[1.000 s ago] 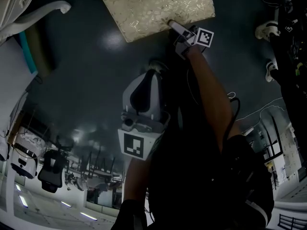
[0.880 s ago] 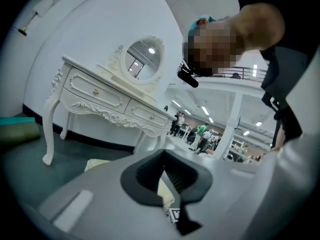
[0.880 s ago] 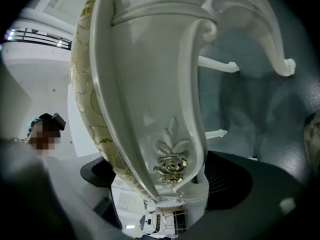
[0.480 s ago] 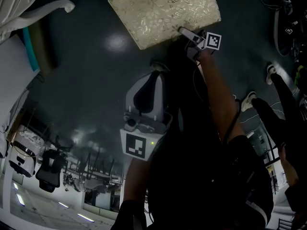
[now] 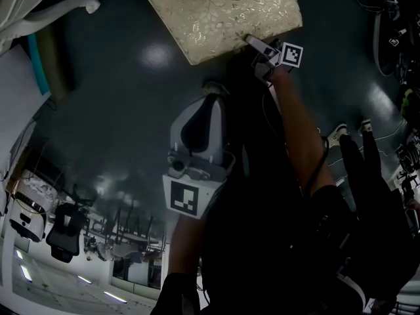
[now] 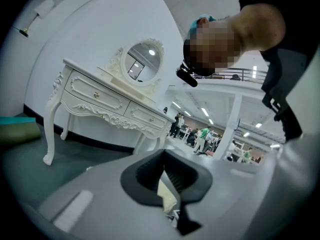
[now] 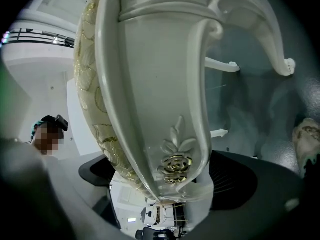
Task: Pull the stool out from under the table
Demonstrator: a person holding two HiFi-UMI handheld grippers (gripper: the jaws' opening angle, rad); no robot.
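Observation:
The stool [image 5: 226, 15], with a gold-patterned cushion on a white carved frame, stands on the dark floor at the top of the head view. My right gripper [image 5: 252, 42] is shut on its near edge. In the right gripper view the stool's white rail with a gold rose [image 7: 165, 134] fills the frame between the pads of the right gripper [image 7: 165, 184]. My left gripper [image 5: 210, 94] hangs close to my body, shut on nothing. The left gripper view shows that left gripper [image 6: 164, 171] with its pads together, and the white dressing table [image 6: 100, 99] beyond.
A white curved table leg [image 5: 59, 12] and a teal object [image 5: 36, 58] lie at the left. Another person's shoes [image 5: 338, 133] stand on the floor at the right, near cables and gear [image 5: 387, 25]. An oval mirror [image 6: 142, 61] tops the table.
The stool and my right gripper have shifted a little right and toward me. Another person's feet have come into view at the right. My left gripper has barely moved.

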